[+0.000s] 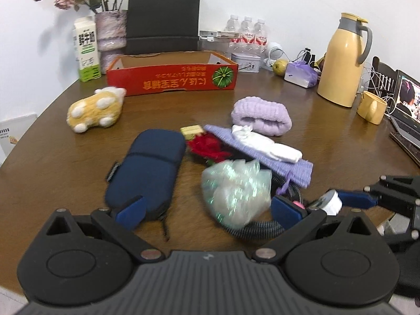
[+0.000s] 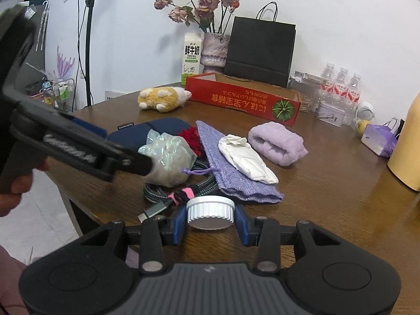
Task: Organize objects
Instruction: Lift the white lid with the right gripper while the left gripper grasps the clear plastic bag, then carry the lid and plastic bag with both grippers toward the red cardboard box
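Ribbed round cap [image 2: 210, 212], knitted pouch [image 2: 231, 168]

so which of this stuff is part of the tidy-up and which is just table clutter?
Likely job: red box, plush toy, navy case, purple towel, knit pouch, cable, white cap in right gripper.
Clutter: thermos, milk carton, water bottles, black bag.

Brown wooden table [image 1: 65, 157] bears red box [image 1: 172, 78], plush toy [image 1: 95, 110], navy case [image 1: 147, 168].
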Available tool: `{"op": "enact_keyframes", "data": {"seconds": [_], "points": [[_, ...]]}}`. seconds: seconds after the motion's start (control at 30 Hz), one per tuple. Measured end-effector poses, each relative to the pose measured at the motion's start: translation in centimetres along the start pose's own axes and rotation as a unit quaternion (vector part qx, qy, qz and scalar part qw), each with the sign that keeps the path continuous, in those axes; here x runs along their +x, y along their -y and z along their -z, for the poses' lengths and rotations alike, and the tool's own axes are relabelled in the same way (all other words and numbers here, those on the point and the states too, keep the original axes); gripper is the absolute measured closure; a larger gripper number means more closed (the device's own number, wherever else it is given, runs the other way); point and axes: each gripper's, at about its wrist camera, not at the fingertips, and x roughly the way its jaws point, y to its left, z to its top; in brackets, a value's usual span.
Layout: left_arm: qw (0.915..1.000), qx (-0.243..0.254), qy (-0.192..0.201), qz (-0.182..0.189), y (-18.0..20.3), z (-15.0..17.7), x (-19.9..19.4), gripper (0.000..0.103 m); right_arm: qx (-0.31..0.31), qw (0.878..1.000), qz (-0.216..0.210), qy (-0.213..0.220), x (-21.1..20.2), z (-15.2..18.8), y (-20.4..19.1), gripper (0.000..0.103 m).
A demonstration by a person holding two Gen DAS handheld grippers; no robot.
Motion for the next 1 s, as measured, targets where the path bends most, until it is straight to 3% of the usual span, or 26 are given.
{"op": "enact_keyframes", "data": {"seconds": [0.23,0.33,0.37,0.4,0.47,0.73,1.0], "points": [[1.0,0.003,0.002,-0.007,1.4,-1.6,2.8,0.004,-0.01,1.0,0.003,-0.003,1.2,-0.4,1.8,0.064],[1.0,0.003,-0.004,0.003,1.8,-1.8,3.5,0.032,-0.015,1.0,0.005,0.001,1.5,-0.9,2.7,0.064],[0.9999,0.0,-0.006,0.01,1.8,-1.9,3.6,0.047,-0.017,1.0,0.005,0.002,1.6,-1.0,2.9,0.064],[0.9998,-0.002,-0.009,0.018,1.8,-1.8,3.7,0.055,-0.019,1.0,0.006,0.003,1.7,-1.1,3.1,0.064],[0.9999,0.004,-0.005,0.011,2.1,-1.8,3.7,0.06,-0.022,1.0,0.007,0.002,1.9,-1.3,3.6,0.064],[1.0,-0.006,0.006,0.0,1.7,-1.9,2.6,0.063,-0.012,1.0,0.02,0.008,1.6,-1.4,5.4,0.064],[0.9996,-0.012,0.02,-0.014,1.1,-1.7,0.8,0.063,-0.013,1.0,0.016,0.022,0.9,-2.3,4.8,0.064]]}}
